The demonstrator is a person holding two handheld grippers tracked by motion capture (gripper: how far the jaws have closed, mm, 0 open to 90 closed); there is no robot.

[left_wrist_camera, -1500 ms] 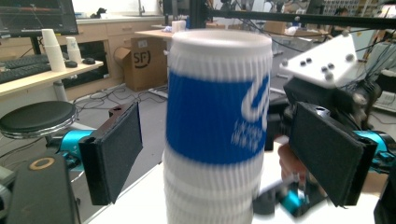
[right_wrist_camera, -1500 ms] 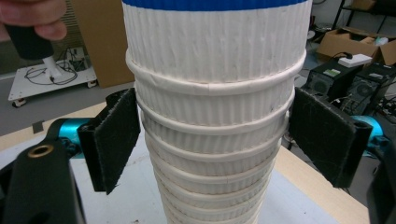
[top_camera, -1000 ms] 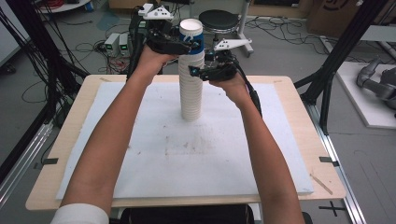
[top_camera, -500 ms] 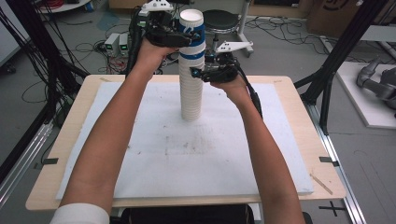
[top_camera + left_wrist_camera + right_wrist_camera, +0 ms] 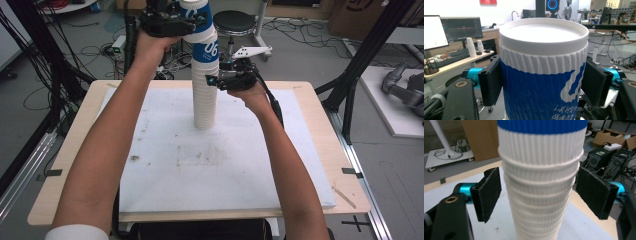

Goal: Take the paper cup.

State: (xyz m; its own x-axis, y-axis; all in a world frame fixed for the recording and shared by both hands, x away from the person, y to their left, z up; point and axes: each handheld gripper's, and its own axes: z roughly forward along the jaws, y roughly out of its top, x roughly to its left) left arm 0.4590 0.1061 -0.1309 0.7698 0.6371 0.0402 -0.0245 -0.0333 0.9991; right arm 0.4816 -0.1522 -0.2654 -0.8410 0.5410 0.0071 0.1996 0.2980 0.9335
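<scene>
High view: I have the left gripper [image 5: 172, 22] at the top cup [image 5: 199, 30] of the cup stack [image 5: 204, 95], which stands at the table's [image 5: 320, 150] 12 o'clock; the right gripper [image 5: 231, 80] flanks it at 3 o'clock. I'd lift straight up.

Left gripper view: pads touch the blue cup, closed on it; its upturned base hides any contents.

Right gripper view: jaws open, clear of the white cups; closing them would steady the stack.

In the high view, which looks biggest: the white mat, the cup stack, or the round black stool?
1. White mat, by far the largest.
2. Cup stack.
3. Stool, smallest as seen; it stands farther from the camera, so its true size is unsure.
</scene>
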